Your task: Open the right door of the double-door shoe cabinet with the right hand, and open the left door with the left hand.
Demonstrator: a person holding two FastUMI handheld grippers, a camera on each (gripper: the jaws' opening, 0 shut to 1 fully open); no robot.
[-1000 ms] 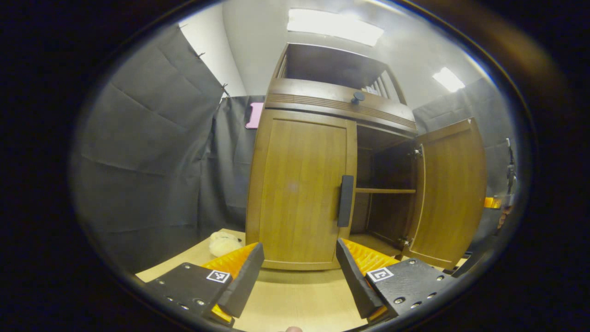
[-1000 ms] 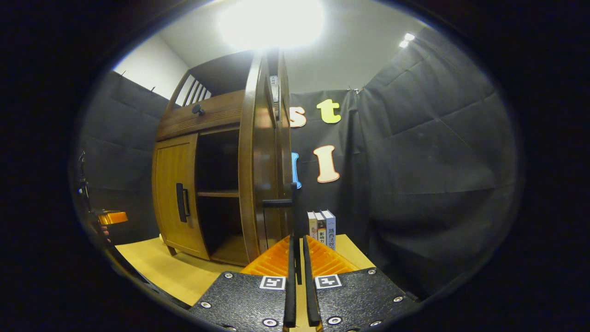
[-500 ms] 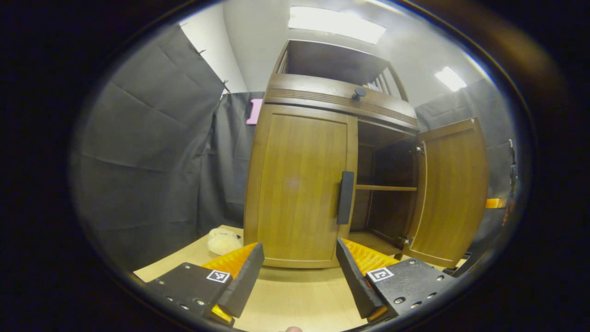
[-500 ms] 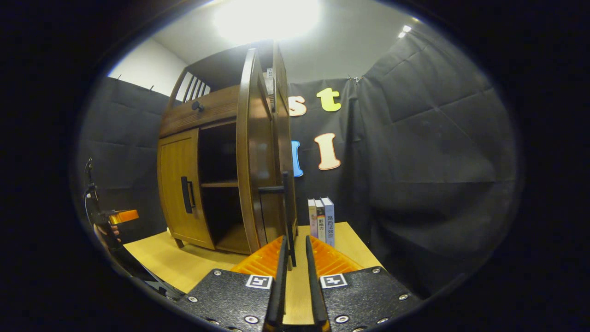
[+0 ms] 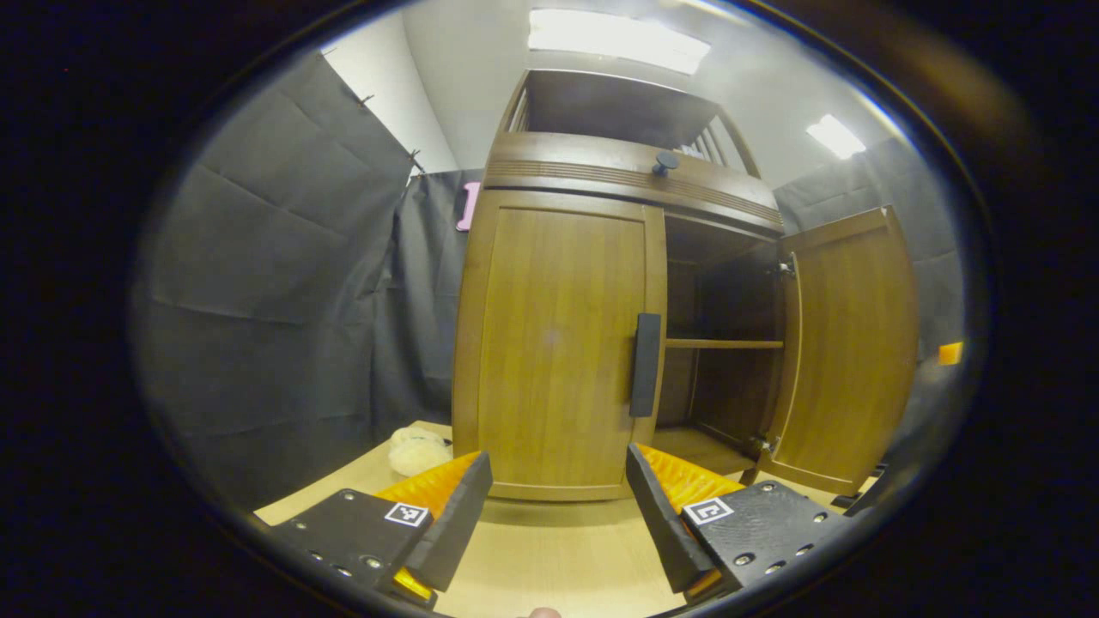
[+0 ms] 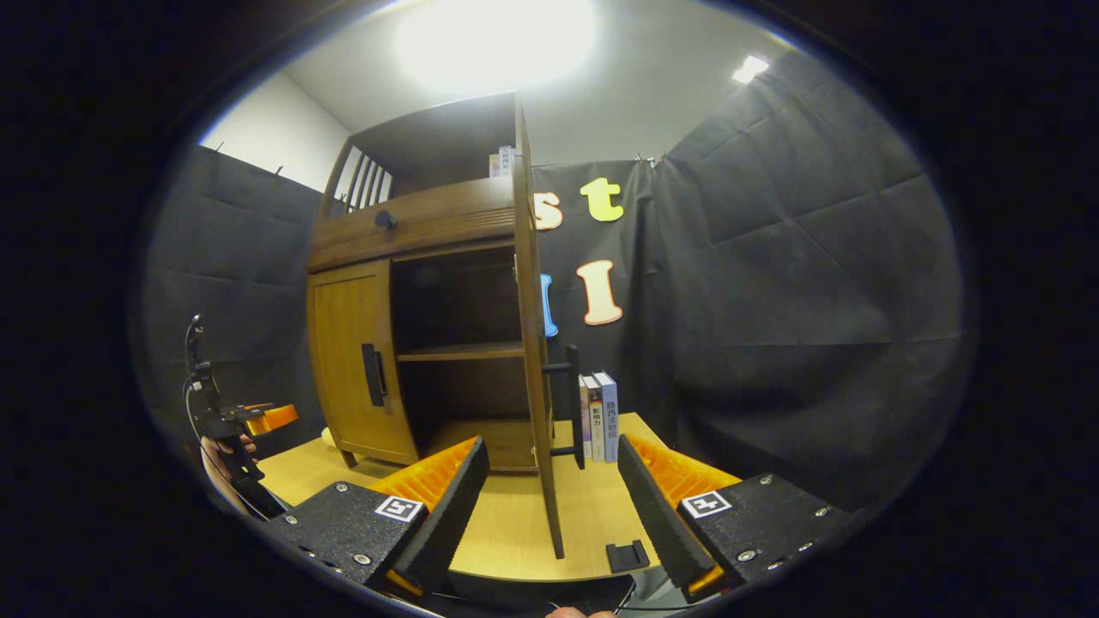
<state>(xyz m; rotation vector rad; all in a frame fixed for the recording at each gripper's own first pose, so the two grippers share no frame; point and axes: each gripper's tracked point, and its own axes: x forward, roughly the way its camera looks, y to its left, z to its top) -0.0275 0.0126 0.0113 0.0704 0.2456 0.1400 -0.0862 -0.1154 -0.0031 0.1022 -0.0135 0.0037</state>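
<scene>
Right gripper view: my right hand-held gripper (image 6: 554, 498) gapes wide, clear of the swung-open right door (image 6: 537, 360). My left hand-held gripper (image 5: 558, 506), also wide, faces the closed left door (image 5: 558, 343), its handle (image 5: 646, 365) ungrasped.

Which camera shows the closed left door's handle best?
The left gripper view: the left door's handle faces it, large and central. In the right gripper view, that handle appears smaller, off to the side and seen at an angle.

The shoe cabinet (image 5: 601, 172) stands on the table (image 5: 549, 558); its left door (image 5: 558, 343) is closed, right door (image 5: 850, 352) swung open, books (image 6: 598, 416) beside it.
</scene>
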